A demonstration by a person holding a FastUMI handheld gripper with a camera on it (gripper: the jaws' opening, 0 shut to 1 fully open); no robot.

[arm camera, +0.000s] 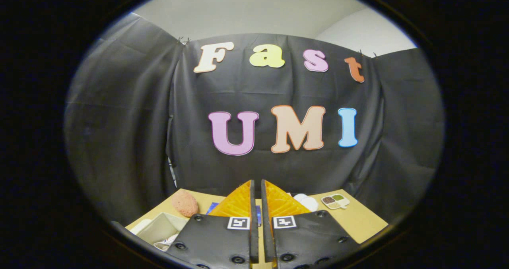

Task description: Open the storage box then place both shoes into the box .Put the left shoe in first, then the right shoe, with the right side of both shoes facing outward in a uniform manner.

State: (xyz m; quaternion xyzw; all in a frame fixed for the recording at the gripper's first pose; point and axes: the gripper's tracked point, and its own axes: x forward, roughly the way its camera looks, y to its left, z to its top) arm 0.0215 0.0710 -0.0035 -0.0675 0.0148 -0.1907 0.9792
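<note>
Wooden tabletop [358, 221] stretched out below the gripper [257, 189], whose two fingers stood nearly together, only a thin slit between them, nothing held. Off to the left of the fingers sat the storage box [161, 227] — pale, its inside showing — and just beyond it lay a pinkish rough lump [185, 203]. Right of the fingers, a small divided dish [336, 201] rested near the table's far edge, with something white [305, 200] beside it. No shoe could be made out.
</note>
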